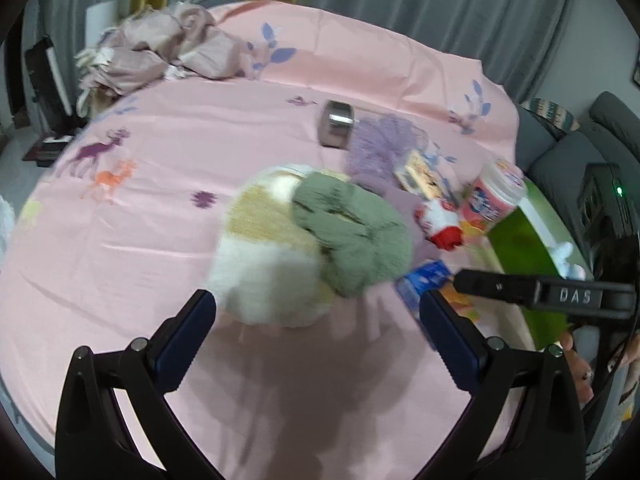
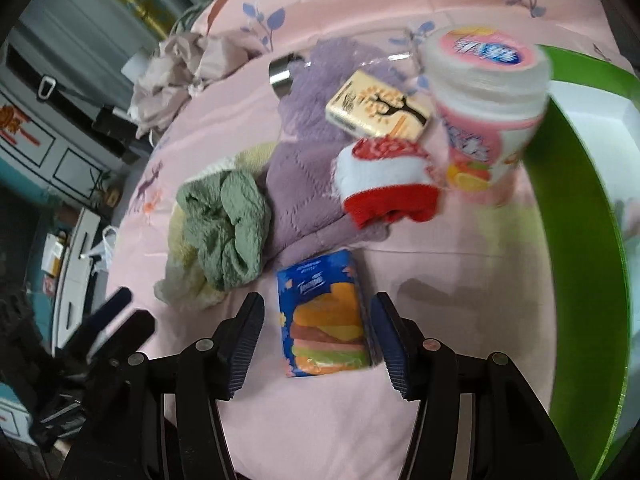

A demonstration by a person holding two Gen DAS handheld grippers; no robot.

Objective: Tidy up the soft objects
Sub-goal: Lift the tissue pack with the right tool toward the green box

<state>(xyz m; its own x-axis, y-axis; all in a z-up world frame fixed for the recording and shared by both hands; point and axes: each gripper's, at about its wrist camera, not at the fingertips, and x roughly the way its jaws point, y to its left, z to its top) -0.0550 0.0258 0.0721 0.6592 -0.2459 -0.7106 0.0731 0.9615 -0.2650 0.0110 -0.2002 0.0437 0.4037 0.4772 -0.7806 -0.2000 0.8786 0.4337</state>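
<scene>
Right tongs (image 2: 316,344) apart, astride blue tissue pack (image 2: 326,316), pads not touching it. Left tongs (image 1: 316,320) wide apart, empty, over pink bedsheet (image 1: 160,216). Landmark: tissue pack. Beyond it, purple towel (image 2: 304,160); on the towel, red-and-white sock (image 2: 384,182) and beige box (image 2: 378,110). Left of pack, green scrunchie (image 2: 226,224). Right of pack, green tub (image 2: 580,200).

Soft indoor light, motion blur, fisheye warp w/ dark edges.

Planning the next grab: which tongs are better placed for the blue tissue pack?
Right. The right tongs are open with the blue tissue pack between the fingers. The left tongs face the green scrunchie.
</scene>
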